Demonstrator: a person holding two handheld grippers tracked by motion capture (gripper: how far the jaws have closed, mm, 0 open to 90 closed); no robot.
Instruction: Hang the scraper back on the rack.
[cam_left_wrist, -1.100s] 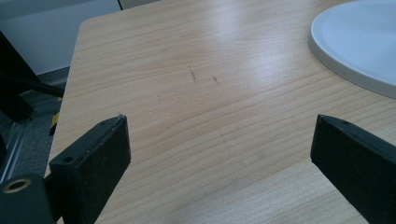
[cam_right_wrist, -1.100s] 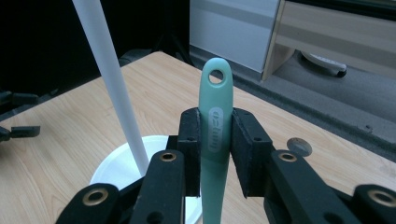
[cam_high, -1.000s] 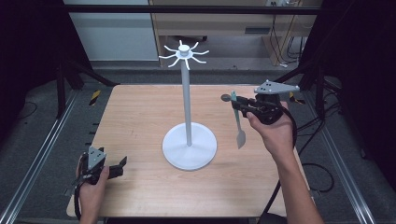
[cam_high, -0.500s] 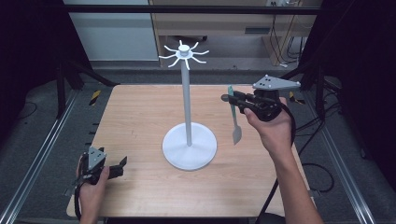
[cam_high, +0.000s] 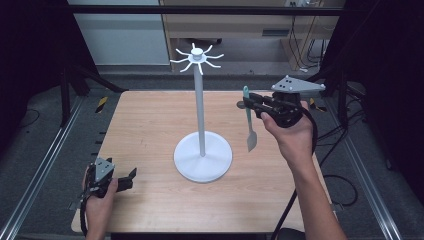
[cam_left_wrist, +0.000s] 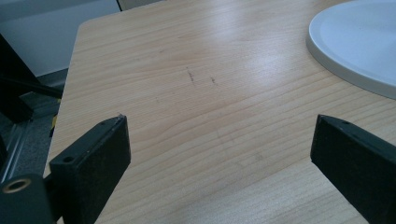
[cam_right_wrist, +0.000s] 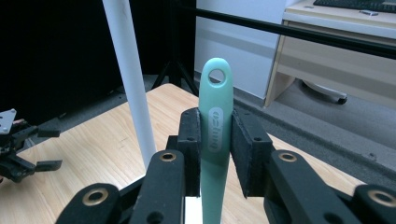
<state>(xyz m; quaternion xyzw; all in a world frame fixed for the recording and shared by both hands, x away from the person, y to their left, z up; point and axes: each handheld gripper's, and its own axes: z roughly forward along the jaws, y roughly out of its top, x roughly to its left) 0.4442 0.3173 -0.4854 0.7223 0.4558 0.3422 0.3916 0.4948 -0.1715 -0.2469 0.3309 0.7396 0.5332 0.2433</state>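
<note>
Mint-green and smooth, the spatula (cam_right_wrist: 215, 135) hangs blade-down from your right gripper (cam_high: 248, 104), jaws clamped on its handle just below the hanging hole, held above the wooden table (cam_high: 150, 125) to the right of the white hook stand (cam_high: 201, 120). You appear to be mid-carry; next, I judge, you must raise the hole to one of the thin curved prongs (they splay from the pole's cap). Your left gripper (cam_high: 131, 176) rests wide open, empty, at the table's near-left corner.

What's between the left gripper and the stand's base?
Bare wood: in the left gripper view, the table runs unbroken from the open left gripper to the base.
</note>
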